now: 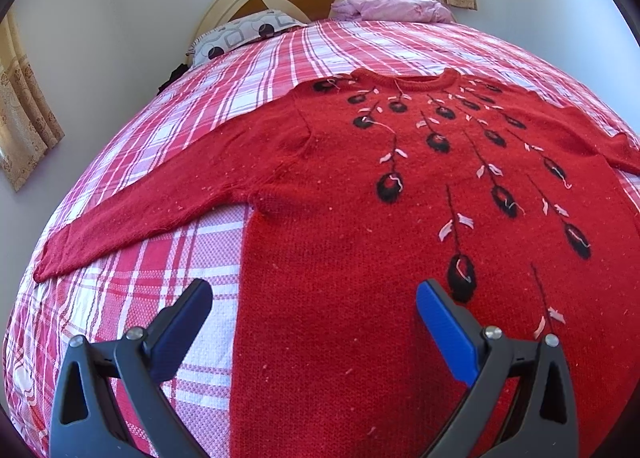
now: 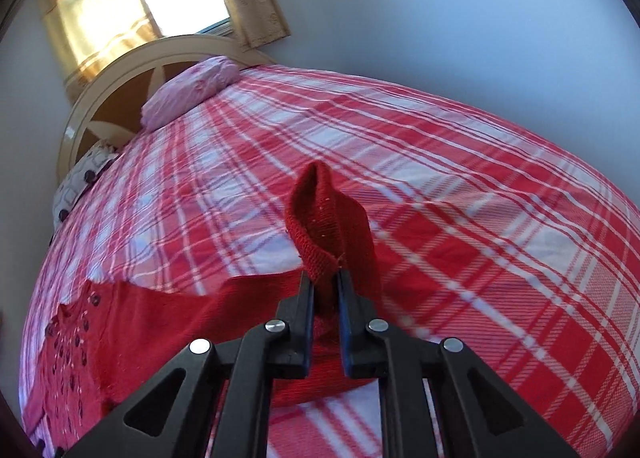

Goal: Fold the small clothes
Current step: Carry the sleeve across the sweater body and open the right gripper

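Progress: I had the red sweater [image 1: 360, 218] flat on the plaid bedspread [image 1: 160, 298], unfolded | right gripper [image 2: 325, 278] clamped its sleeve cuff [image 2: 320, 218], lifted | left gripper [image 1: 316, 322] gaped empty | all folds remained.

No legible text, label, brand, number or sign appears in either view. The red sweater [image 1: 360, 218] carries only a black and pale motif of stems and buds, the bed cover [image 2: 440, 186] a red and white check, and the patterned pillow [image 1: 240, 34] circles and squares; none of these forms letters or figures.
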Available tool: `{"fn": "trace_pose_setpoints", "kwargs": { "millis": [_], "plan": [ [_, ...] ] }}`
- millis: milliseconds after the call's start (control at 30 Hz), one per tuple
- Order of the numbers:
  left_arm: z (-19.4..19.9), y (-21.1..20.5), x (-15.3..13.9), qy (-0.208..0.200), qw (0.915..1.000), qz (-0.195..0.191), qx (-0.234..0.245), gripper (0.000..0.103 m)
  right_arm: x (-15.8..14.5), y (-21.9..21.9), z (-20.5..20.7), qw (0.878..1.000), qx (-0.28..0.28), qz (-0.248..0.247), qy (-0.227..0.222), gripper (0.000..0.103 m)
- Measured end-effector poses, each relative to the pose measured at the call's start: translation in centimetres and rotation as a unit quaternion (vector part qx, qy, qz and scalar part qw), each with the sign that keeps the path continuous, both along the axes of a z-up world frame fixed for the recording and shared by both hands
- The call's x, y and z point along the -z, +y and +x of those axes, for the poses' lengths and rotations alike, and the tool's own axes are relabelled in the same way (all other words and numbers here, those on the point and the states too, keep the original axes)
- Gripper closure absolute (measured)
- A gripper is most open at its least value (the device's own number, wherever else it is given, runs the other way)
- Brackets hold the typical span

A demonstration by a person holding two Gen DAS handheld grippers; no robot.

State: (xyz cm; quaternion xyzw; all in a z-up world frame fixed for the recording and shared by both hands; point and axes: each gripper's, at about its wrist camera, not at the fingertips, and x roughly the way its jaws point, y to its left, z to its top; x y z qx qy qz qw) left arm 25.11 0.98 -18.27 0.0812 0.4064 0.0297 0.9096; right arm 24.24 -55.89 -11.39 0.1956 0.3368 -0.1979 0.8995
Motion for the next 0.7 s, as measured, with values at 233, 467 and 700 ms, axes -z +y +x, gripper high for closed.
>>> {"fn": "trace_pose_setpoints", "kwargs": {
  "millis": [233,467,700],
  "plan": [
    [0.0,0.1,0.0,-0.002,1.0000,-0.007,0.000,0.000,-1.1,5.7,2.0,0.998,-0.062,-0.017,-0.008,0.094],
    [-0.1,0.3,0.0,-0.004,0.9999,-0.013,-0.001,0.000,-1.3,10.8,3.8,0.994,-0.109,-0.026,-0.010,0.094],
    [-0.3,0.1,0.0,-0.008,0.9999,-0.010,-0.001,0.000,-0.5,17.9,5.6,0.983,-0.181,-0.040,-0.012,0.094]
  ]
}}
